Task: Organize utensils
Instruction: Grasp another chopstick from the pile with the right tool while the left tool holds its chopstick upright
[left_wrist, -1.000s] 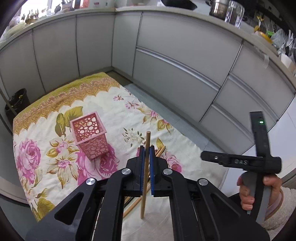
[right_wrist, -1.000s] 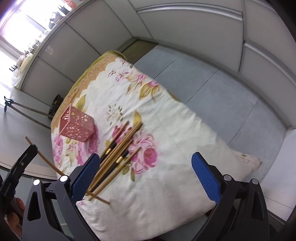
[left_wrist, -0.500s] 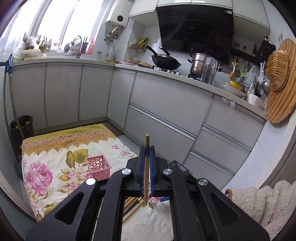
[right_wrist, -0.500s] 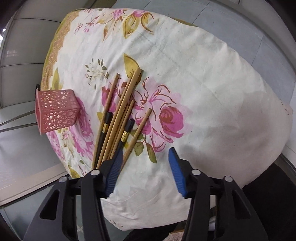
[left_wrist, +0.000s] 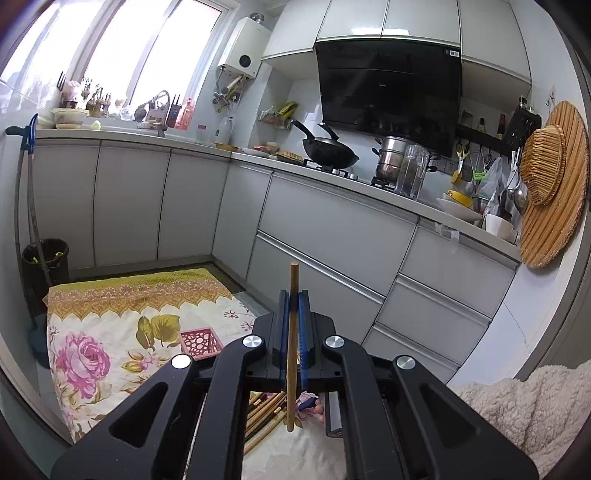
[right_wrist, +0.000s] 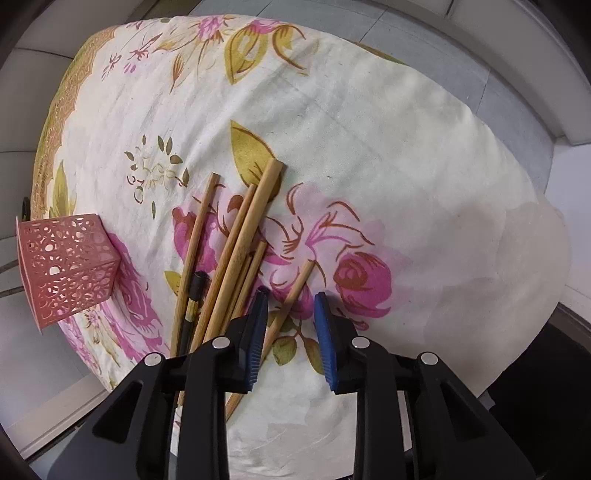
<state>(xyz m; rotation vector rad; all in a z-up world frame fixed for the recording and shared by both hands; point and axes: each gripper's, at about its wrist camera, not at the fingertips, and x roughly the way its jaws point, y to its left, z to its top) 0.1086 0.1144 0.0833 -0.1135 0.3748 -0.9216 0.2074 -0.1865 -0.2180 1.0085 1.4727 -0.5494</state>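
One chopstick (left_wrist: 291, 343) clamped in left tool (left_wrist: 294, 314)

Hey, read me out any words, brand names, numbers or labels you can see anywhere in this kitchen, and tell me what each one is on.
None can be read.
Range hood: a faint logo at its middle and a white sticker at its top right corner, both too small.
Bottles on the windowsill: labels blurred.
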